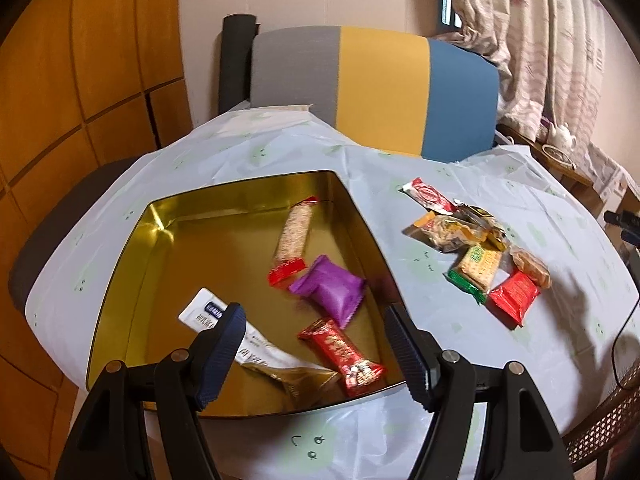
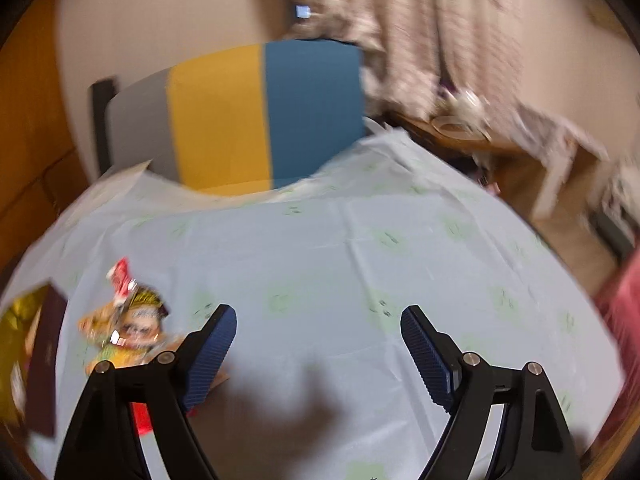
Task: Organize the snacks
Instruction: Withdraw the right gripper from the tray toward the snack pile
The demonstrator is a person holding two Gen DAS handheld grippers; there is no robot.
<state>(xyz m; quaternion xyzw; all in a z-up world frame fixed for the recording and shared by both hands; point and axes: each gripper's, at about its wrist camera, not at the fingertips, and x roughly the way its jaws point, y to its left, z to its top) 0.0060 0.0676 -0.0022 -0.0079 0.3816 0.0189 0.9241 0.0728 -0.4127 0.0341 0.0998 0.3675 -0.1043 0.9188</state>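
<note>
A gold tin (image 1: 120, 280) at lower left holds five snacks. Seven more form a pile (image 1: 476, 252) on the bench (image 1: 520, 352) at right. Both the left gripper (image 1: 312, 330) and the right gripper (image 2: 318, 334) have fingers wide apart, empty. Best next: centre the right one over an edge packet, such as the red packet (image 1: 514, 296).

No wording can be read. The white packet (image 1: 208, 314) in the gold tin (image 1: 120, 280) carries a dark printed block and lines of small print, too blurred to make out. The red packet (image 1: 344, 354) and the green-edged cracker packet (image 1: 476, 266) bear printing too small to read.
</note>
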